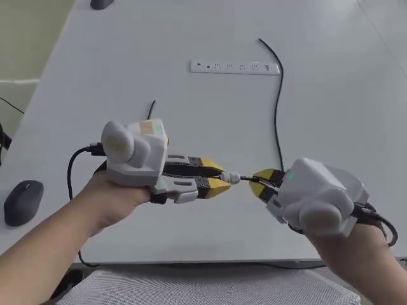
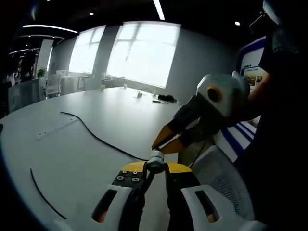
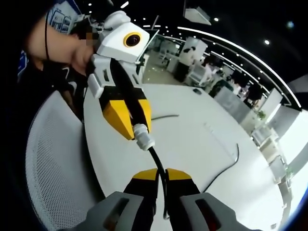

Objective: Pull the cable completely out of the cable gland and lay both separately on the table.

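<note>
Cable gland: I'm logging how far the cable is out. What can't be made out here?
Head view: cable gland too small; cable length inside hidden by its body.
Left gripper view: cable hidden behind the gland.
Right gripper view: cable end hidden between right hand-held gripper jaws.

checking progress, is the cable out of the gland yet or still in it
Still in. The black cable runs from the right gripper straight into the white cable gland held by the left gripper.
</note>
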